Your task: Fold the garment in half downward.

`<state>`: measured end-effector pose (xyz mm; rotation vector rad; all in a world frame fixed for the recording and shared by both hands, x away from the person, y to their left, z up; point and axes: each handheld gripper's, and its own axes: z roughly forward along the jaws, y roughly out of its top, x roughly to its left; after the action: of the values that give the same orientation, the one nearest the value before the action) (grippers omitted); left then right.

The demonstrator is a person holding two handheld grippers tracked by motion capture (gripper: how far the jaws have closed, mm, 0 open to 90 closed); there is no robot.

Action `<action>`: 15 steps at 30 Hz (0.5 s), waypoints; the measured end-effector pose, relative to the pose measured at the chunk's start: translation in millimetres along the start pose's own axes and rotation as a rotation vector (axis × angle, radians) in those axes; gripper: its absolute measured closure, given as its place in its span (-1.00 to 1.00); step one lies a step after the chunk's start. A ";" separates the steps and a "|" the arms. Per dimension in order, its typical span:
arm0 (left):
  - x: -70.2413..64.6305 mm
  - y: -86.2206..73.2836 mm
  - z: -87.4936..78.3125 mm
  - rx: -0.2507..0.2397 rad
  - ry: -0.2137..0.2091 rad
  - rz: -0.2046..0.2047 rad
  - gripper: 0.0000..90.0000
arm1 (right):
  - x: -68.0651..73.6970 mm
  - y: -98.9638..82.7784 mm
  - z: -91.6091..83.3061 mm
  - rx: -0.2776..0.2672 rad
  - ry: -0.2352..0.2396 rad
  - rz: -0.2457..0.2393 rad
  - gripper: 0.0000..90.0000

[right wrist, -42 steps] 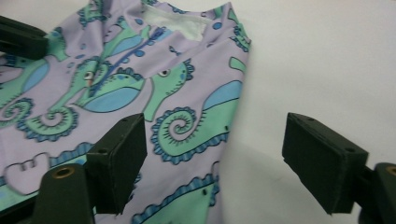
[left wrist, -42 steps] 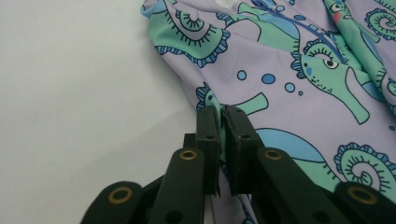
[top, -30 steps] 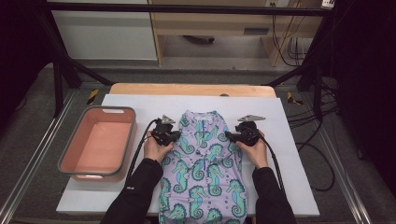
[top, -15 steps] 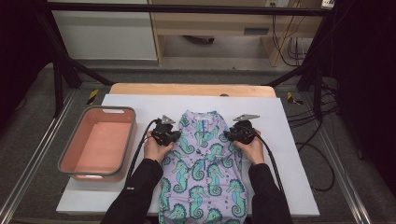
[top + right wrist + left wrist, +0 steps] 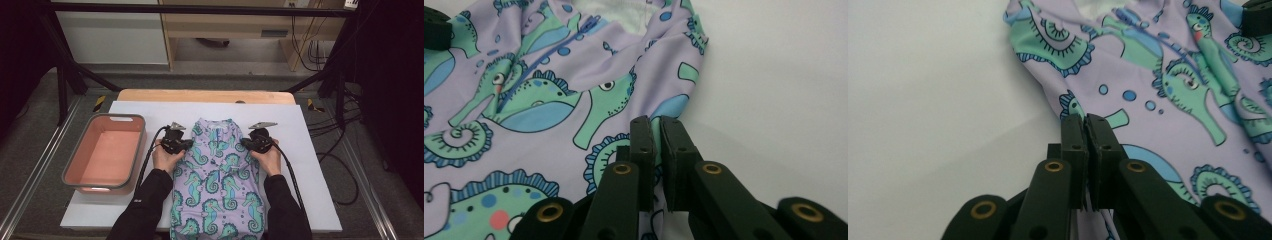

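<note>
Both side edges pinched near the shoulders; fold or lift not yet started.
Tabletop (image 5: 320,165): flat, matte white. Garment (image 5: 220,185): thin stretchy lilac knit with a seahorse print and a zip at the neck, lying flat at centre. Bin (image 5: 107,152): rigid pink, grey rim, empty, at left. Left gripper (image 5: 1086,120) jaws clamped on the fabric edge; right gripper (image 5: 653,122) jaws just closed, probably biting the hem.
</note>
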<state>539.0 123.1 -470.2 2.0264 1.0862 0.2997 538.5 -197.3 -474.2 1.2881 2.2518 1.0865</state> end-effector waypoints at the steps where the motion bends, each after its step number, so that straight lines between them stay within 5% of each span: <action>1: -0.3 3.9 -3.7 -0.017 -0.004 0.004 0.93 | -0.4 1.6 -2.4 -0.015 0.000 0.005 0.90; 12: 3.3 59.6 -41.9 -0.188 -0.003 0.013 0.94 | 0.6 47.8 -30.3 -0.184 -0.045 -0.026 0.91; 15: 3.0 64.1 -48.7 -0.216 -0.012 0.019 0.94 | 1.1 57.8 -40.3 -0.236 -0.049 -0.029 0.91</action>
<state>552.9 131.7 -391.3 1.8445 0.9836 0.3967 547.6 -197.3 -404.3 1.1679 2.0291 1.2523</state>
